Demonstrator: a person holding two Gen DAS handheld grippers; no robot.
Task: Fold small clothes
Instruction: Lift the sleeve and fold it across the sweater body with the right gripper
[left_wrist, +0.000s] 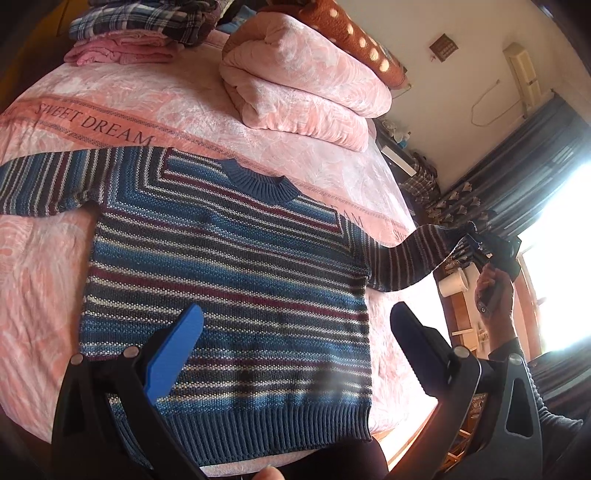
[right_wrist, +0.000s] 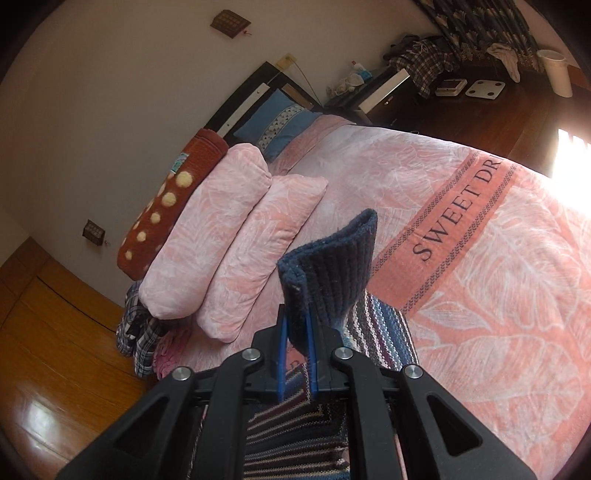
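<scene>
At the bottom of the left wrist view, closest to the lens, the left gripper hangs with its two blue-padded fingers spread wide apart, holding nothing, over the lower half of the striped sweater. The sweater lies flat and face up on the pink bedspread, which fills most of the frame and bears the words "SWEET DREAM" on a coral band. The sweater takes up the centre, its ribbed hem toward the bottom edge and its blue collar toward the middle; one sleeve stretches out flat to the left edge. The other sleeve rises off the bed toward the right of the frame, where the right gripper pinches its end, and the person's hand grasps the handle just below, with the dark-sleeved forearm running down to the lower right. In the right wrist view, the right gripper at bottom centre has its blue pads closed on the navy ribbed cuff, which stands up folded above the fingertips, lifted over the bedspread. A folded pink quilt sits at upper centre of the left view, and a stack of folded clothes lies at upper left.
</scene>
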